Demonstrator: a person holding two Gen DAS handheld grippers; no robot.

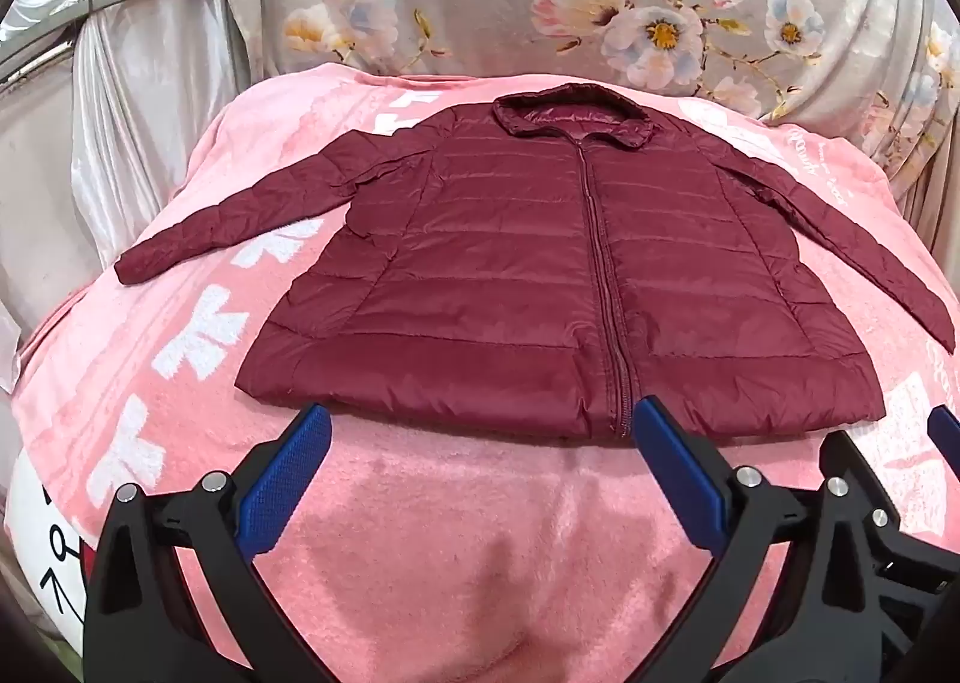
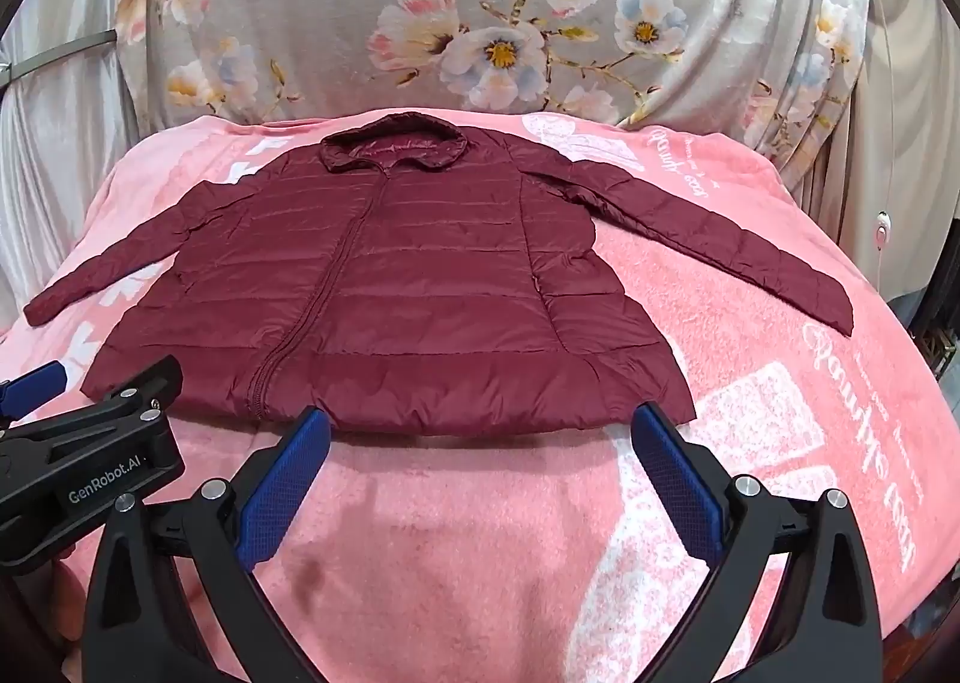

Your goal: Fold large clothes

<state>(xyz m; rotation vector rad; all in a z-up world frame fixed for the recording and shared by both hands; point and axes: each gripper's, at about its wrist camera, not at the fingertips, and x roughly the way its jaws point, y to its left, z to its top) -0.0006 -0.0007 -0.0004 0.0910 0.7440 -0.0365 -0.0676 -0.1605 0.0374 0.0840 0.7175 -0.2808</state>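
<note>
folding is not started yet. red puffy jacket lies flat and zipped on the pink blanket, sleeves out wide. left gripper and right gripper hang near the hem, both spread wide, holding nothing. next i think each one pinches a sleeve and folds it in.

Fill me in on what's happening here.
A person holds a gripper in each hand over a pink blanket. A maroon jacket lies flat on it, zipped, sleeves spread, hood at the far end. The left gripper and right gripper are both open, near the hem, holding nothing. The folding has not yet begun.
</note>
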